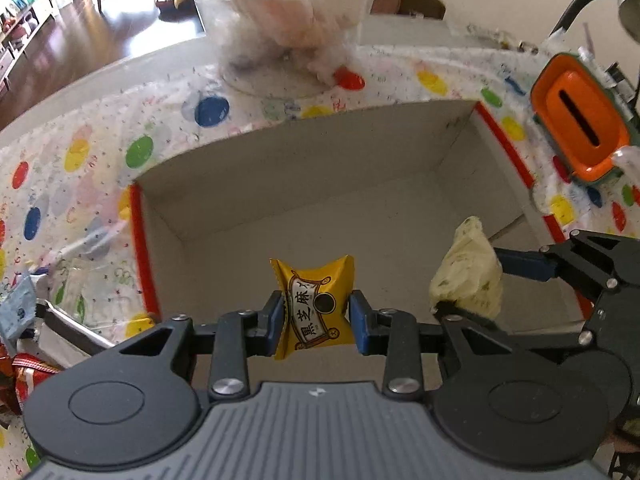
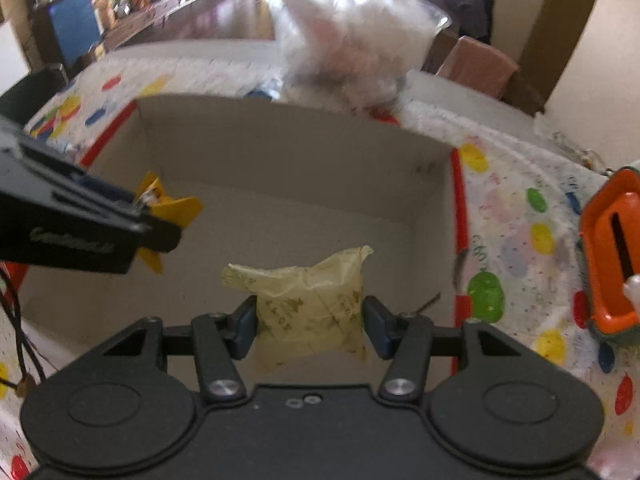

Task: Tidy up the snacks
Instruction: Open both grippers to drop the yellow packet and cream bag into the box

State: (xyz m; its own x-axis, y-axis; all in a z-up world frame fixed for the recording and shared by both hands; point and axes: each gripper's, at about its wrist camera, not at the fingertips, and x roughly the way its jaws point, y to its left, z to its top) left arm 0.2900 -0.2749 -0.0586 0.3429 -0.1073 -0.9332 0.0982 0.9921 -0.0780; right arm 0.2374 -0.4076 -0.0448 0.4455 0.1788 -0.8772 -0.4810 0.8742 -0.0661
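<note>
- Here, the left gripper [image 1: 316, 316] is clamped on a small yellow pillow-shaped snack packet printed with a white scroll label and black Chinese characters [image 1: 314, 306]; its blue pads press both side edges, and the packet hangs over the near edge of the open grey cardboard box with red-taped rim [image 1: 360, 152].
- In the right wrist view that same yellow packet [image 2: 176, 206] is mostly hidden behind the left gripper's black finger; only crumpled corners show.
- The right gripper [image 2: 310, 322] pinches a pale yellow-green crinkled snack wrapper with faint brownish print [image 2: 310, 304], also held above the box [image 2: 280, 148]; the print is too blurred to read.
- From the left wrist view this wrapper [image 1: 468, 268] sits just right of the yellow packet, apart from it, with one finger covering its lower edge.
- The box floor that shows is bare; its near wall is hidden behind both grippers.
- Beyond the box stands a clear plastic container of whitish wrapped items [image 1: 296, 20], motion-blurred and cut off at the top.
- An orange, slotted plastic object with a green base [image 1: 580, 124] lies right of the box, partly cut off in the right view.
- A white tablecloth with coloured dots [image 1: 80, 160] covers the table; loose packets at its left edge [image 1: 24, 320] are cropped and unclear.
</note>
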